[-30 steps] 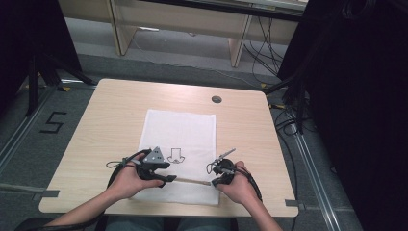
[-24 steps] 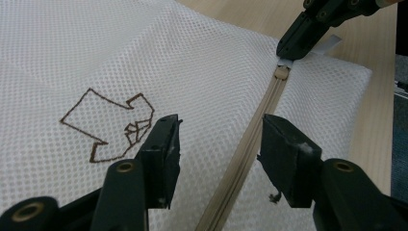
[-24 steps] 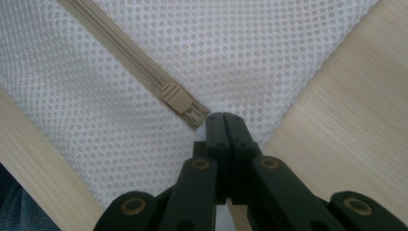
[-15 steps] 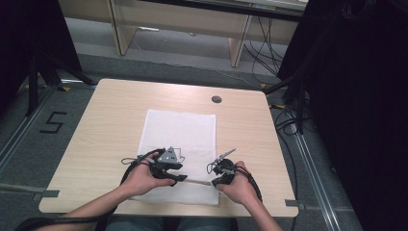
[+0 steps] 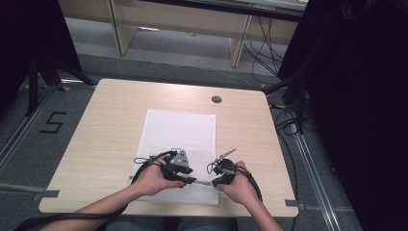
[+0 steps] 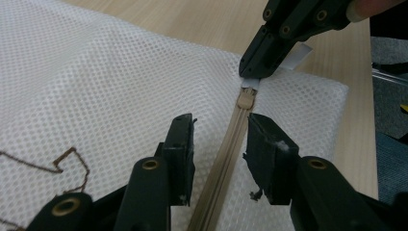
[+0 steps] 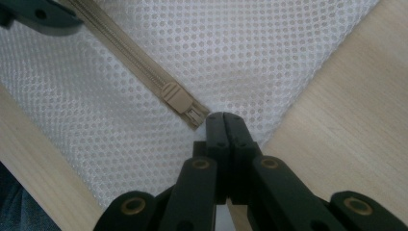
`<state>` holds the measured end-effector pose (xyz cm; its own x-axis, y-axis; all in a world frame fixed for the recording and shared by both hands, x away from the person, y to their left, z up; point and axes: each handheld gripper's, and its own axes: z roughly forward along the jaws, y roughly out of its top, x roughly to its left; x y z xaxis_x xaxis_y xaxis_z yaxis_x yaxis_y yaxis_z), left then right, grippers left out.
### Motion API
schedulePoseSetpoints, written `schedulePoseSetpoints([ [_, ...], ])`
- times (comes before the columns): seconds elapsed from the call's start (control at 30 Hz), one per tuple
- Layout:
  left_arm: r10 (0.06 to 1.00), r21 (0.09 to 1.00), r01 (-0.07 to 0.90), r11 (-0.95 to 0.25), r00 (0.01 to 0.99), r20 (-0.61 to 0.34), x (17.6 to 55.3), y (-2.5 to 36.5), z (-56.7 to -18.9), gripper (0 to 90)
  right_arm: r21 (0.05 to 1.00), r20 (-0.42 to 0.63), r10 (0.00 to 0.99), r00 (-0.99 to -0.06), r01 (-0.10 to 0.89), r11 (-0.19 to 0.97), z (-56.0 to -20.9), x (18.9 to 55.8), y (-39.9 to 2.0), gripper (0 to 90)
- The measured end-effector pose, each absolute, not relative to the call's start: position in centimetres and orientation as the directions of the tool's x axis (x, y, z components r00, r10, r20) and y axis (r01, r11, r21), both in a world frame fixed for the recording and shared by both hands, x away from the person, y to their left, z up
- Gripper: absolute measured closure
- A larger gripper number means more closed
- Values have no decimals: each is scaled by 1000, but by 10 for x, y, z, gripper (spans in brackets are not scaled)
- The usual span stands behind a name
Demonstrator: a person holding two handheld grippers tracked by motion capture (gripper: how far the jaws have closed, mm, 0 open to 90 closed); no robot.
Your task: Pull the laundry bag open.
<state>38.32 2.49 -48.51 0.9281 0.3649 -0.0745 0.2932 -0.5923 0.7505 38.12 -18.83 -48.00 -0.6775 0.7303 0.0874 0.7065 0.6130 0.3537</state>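
A white mesh bag [image 5: 178,130] lies flat on the wooden table [image 5: 106,120], its beige zipper [image 6: 226,163] running along the near edge. My left gripper [image 6: 219,144] is open and straddles the zipper tape just short of the slider [image 6: 245,100]; its jaws have just been closing, and the pads are clear of the tape. My right gripper [image 7: 224,118] is shut on the bag's fabric at the zipper's end, right beside the slider [image 7: 174,99]. From above, the left gripper [image 5: 185,178] and right gripper [image 5: 219,177] face each other at the bag's near edge.
A round cable hole [image 5: 216,99] sits near the table's far edge. A brown stitched outline [image 6: 72,159] marks the bag. The floor at left carries a "5" marking [image 5: 53,122]. Light desk legs [image 5: 238,45] stand beyond the table.
My left hand has slid right along the bag's near edge toward the right gripper, and its jaws have narrowed around the zipper. The right hand has stayed still.
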Motion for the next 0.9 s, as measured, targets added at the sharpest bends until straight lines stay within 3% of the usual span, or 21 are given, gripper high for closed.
schedulePoseSetpoints([
  [0.9,296,736,266,-622,950,-94,388,-12,-500,700,354,97,730,-677,709,610,-480,381,-189,900],
])
